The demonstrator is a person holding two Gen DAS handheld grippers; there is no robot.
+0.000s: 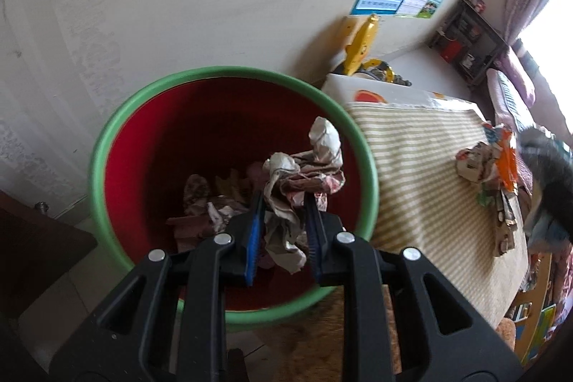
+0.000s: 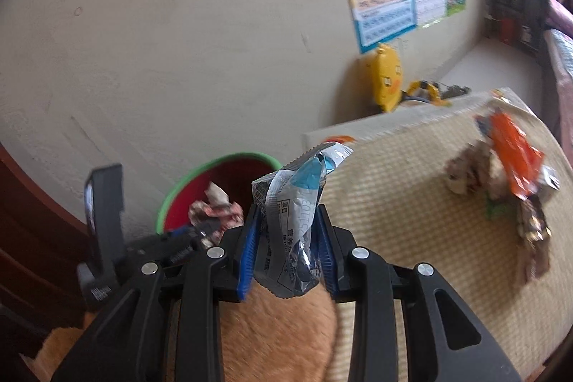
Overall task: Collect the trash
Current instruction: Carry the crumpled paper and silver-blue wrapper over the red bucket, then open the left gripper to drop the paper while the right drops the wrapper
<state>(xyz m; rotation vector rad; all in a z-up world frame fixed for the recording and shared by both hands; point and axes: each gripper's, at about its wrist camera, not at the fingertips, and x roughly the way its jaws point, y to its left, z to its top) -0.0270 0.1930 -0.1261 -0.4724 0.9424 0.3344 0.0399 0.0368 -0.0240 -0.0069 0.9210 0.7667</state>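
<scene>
My left gripper (image 1: 283, 199) is shut on a crumpled paper wad (image 1: 304, 181) and holds it over the mouth of a bin with a green rim (image 1: 229, 71) and red inside, which has several scraps at the bottom. My right gripper (image 2: 286, 213) is shut on a silver and blue foil wrapper (image 2: 297, 203) above the table's near left corner. The bin (image 2: 215, 163) and the left gripper (image 2: 193, 235) with its paper show to its left. A pile of trash with an orange wrapper (image 2: 512, 153) lies on the striped tablecloth (image 2: 412, 203); it also shows in the left wrist view (image 1: 490, 167).
A white wall stands behind the bin. A dark wooden cabinet (image 1: 35, 238) is at the left. A yellow toy (image 2: 386, 77) sits beyond the table. An orange furry cushion (image 2: 279, 328) lies below my right gripper. A shelf (image 1: 469, 42) and curtains are at the far right.
</scene>
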